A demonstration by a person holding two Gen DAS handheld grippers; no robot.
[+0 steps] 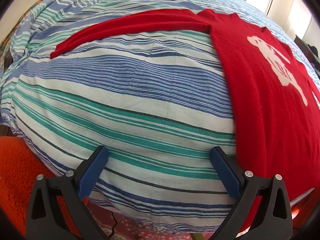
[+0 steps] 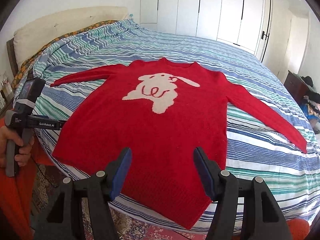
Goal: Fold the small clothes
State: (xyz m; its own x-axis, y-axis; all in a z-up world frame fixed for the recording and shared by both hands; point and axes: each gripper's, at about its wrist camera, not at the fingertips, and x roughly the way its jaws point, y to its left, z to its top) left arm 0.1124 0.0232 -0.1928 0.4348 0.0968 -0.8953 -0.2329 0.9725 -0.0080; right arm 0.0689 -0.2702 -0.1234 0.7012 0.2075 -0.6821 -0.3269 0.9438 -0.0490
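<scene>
A red sweater [image 2: 152,128] lies flat, front up, on a bed with a striped cover [image 2: 250,150]. Both sleeves are spread out to the sides, and a white dog figure [image 2: 160,92] fills the chest. Its hem reaches the near edge of the bed. The right gripper [image 2: 162,172] hovers over the hem, jaws spread and empty. The left gripper [image 1: 160,170] hangs over bare cover just beside the sweater's side edge, jaws also spread, holding nothing.
</scene>
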